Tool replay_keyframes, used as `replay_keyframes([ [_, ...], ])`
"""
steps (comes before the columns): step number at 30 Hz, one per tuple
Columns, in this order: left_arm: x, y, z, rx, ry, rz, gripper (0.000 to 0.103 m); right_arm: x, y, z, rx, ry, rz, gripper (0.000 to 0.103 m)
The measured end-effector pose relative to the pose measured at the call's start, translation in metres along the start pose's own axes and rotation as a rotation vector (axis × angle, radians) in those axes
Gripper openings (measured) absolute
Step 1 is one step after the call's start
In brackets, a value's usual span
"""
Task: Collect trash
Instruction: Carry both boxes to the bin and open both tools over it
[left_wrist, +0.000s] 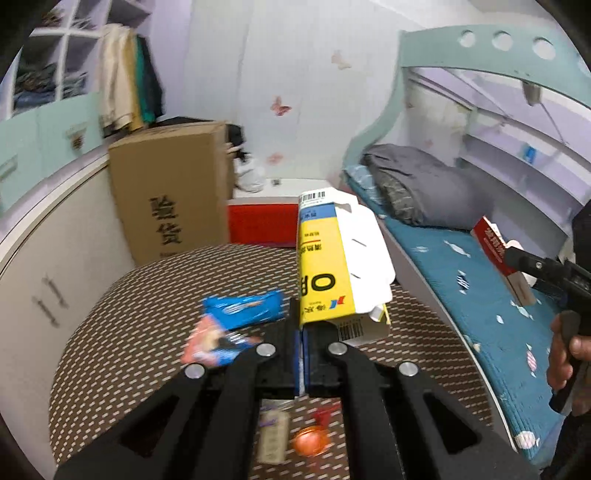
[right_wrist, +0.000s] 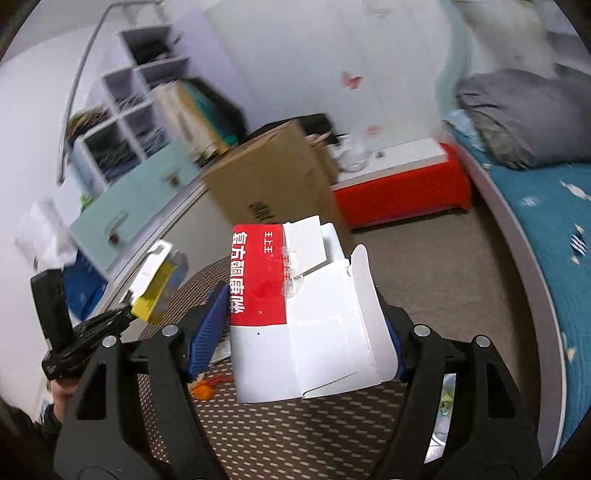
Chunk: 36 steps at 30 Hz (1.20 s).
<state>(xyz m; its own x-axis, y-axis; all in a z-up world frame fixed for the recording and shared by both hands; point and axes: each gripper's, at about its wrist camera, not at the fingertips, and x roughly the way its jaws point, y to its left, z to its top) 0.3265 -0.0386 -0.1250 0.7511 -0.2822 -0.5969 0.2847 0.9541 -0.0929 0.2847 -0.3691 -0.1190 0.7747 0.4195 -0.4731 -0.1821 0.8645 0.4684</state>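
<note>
- Two boxes are off the worktop (left_wrist: 129, 332). Left wrist view: your left gripper (left_wrist: 301, 332) has its jaws pinched tight on a flap of the yellow box (left_wrist: 321, 266), above the blue wrapper (left_wrist: 243, 308) and orange cap (left_wrist: 310, 439).
- Right wrist view: your right gripper (right_wrist: 295, 332) holds the red-and-white box (right_wrist: 295, 314) between wide-set jaws.

Your left gripper (left_wrist: 300, 332) is black with blue pads, and it carries a yellow box (left_wrist: 332, 266) with a blue band, white flaps and black lettering. Your right gripper (right_wrist: 295, 328), black with blue pads too, carries a box (right_wrist: 295, 314) that is half red with white characters, half plain white. Under both lies a brown mat (left_wrist: 122, 332) dotted with pale dashes. On it rest a blue wrapper (left_wrist: 245, 308), a pink and blue wrapper (left_wrist: 214, 343) and an orange object (left_wrist: 310, 439). The bed cover (left_wrist: 461, 295) is teal with small white figures. A brown carton (left_wrist: 170, 192) has black characters.
</note>
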Motion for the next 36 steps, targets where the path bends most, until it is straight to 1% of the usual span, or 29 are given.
replay_keyframes([
  [3, 0.010, -0.031, 0.008, 0.040, 0.004, -0.053, 0.001, -0.017, -0.032, 0.002, 0.064, -0.027, -0.045, 0.071],
  [6, 0.021, -0.061, 0.012, 0.073, 0.016, -0.101, 0.001, -0.028, -0.065, 0.000, 0.128, -0.031, -0.114, 0.071],
  [11, 0.042, -0.104, 0.010, 0.128, 0.049, -0.154, 0.001, -0.024, -0.128, -0.019, 0.254, 0.019, -0.230, 0.071],
  [16, 0.063, -0.139, 0.009, 0.166, 0.087, -0.190, 0.001, -0.008, -0.176, -0.048, 0.369, 0.074, -0.266, 0.071],
  [23, 0.096, -0.184, 0.003, 0.219, 0.154, -0.238, 0.001, 0.012, -0.229, -0.081, 0.492, 0.129, -0.299, 0.073],
  [24, 0.100, -0.190, 0.002, 0.227, 0.163, -0.244, 0.001, 0.018, -0.237, -0.084, 0.508, 0.144, -0.300, 0.075],
  [25, 0.106, -0.199, 0.001, 0.238, 0.176, -0.252, 0.001, 0.025, -0.248, -0.088, 0.535, 0.168, -0.303, 0.083],
  [26, 0.109, -0.205, 0.001, 0.246, 0.185, -0.257, 0.001, 0.029, -0.258, -0.093, 0.558, 0.180, -0.325, 0.087],
  [27, 0.115, -0.213, -0.001, 0.259, 0.201, -0.264, 0.001, 0.032, -0.270, -0.101, 0.591, 0.193, -0.351, 0.088],
  [28, 0.119, -0.219, -0.002, 0.267, 0.212, -0.270, 0.001, 0.032, -0.274, -0.105, 0.616, 0.199, -0.356, 0.088],
  [31, 0.134, -0.239, -0.008, 0.300, 0.251, -0.290, 0.001, 0.020, -0.284, -0.114, 0.667, 0.169, -0.347, 0.090],
  [36, 0.163, -0.273, -0.022, 0.349, 0.337, -0.324, 0.001, -0.005, -0.286, -0.110, 0.662, 0.125, -0.352, 0.091],
])
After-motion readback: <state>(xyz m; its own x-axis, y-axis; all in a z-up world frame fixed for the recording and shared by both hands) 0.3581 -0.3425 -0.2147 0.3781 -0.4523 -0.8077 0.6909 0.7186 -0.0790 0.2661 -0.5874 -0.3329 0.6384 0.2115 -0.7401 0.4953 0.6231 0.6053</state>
